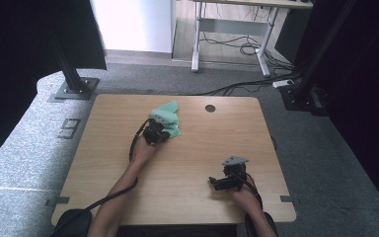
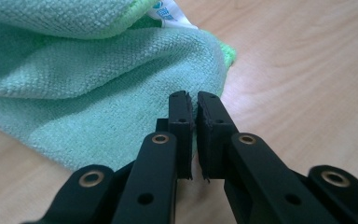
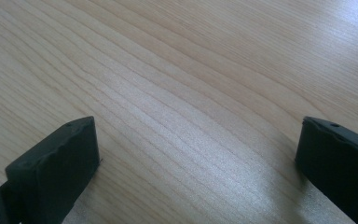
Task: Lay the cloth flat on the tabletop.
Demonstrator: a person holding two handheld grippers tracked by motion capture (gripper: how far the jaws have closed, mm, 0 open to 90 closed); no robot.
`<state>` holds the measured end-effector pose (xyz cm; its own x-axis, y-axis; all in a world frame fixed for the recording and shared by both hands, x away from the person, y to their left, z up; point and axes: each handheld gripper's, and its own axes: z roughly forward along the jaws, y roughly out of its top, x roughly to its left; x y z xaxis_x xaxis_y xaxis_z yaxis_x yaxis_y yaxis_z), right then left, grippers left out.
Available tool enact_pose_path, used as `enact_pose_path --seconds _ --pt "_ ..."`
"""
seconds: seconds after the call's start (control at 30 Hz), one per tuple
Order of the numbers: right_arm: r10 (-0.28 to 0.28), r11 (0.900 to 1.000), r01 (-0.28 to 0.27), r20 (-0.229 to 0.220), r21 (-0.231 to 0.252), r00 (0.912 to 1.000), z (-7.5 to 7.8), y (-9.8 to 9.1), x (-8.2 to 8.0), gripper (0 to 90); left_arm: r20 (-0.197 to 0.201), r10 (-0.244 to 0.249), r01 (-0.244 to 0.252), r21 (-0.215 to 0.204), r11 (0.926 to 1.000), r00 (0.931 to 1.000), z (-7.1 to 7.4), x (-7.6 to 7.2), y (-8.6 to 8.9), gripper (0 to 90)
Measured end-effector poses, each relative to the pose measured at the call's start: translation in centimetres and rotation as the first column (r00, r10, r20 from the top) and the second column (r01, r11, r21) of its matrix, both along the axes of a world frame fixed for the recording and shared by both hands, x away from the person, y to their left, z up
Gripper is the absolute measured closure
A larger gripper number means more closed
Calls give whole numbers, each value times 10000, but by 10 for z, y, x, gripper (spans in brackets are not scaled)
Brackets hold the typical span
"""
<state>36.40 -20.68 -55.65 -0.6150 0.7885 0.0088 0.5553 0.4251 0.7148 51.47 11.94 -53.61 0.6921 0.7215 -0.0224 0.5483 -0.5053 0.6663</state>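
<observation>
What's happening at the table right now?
A person works at a wooden table with a gripper in each hand. The left gripper has its jaws nearly shut on the edge of a green cloth lying crumpled near the far side. The right gripper rests open over bare wood, holding nothing.

A light wooden table (image 1: 187,163) with rounded corners stands on grey carpet (image 1: 24,148). Near the middle of its far edge sits a small dark round grommet hole (image 1: 210,108). Off the far left corner, a black post rises from a grey floor plate (image 1: 73,89). Beyond the far edge stand the pale metal legs of a second desk (image 1: 229,34), with black cables (image 1: 246,48) looped beneath. Off the far right corner lies a white power strip (image 1: 284,83).
</observation>
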Motion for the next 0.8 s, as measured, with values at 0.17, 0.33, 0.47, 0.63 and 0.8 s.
enact_pose_path --seconds 0.17,0.33,0.47,0.63,0.8 --pt "0 10000 0 -1 -1 10000 0 0 0 0 -195 -180 178 -84 9998 9996 1 -11 2 836" --pt "0 10000 0 -1 -2 10000 0 0 0 0 -433 -492 487 -123 9987 9979 2 -29 3 819" --pt "-1 10000 1 -1 -2 10000 0 0 0 0 -511 -755 748 -140 9971 9958 3 -42 4 810" --pt "0 10000 0 0 -1 10000 0 0 0 0 -545 -1012 1001 -220 9947 9934 3 -58 5 800" --pt "-1 10000 1 1 -2 10000 0 0 0 0 -591 -1233 1224 -179 9923 9906 3 -75 9 791"
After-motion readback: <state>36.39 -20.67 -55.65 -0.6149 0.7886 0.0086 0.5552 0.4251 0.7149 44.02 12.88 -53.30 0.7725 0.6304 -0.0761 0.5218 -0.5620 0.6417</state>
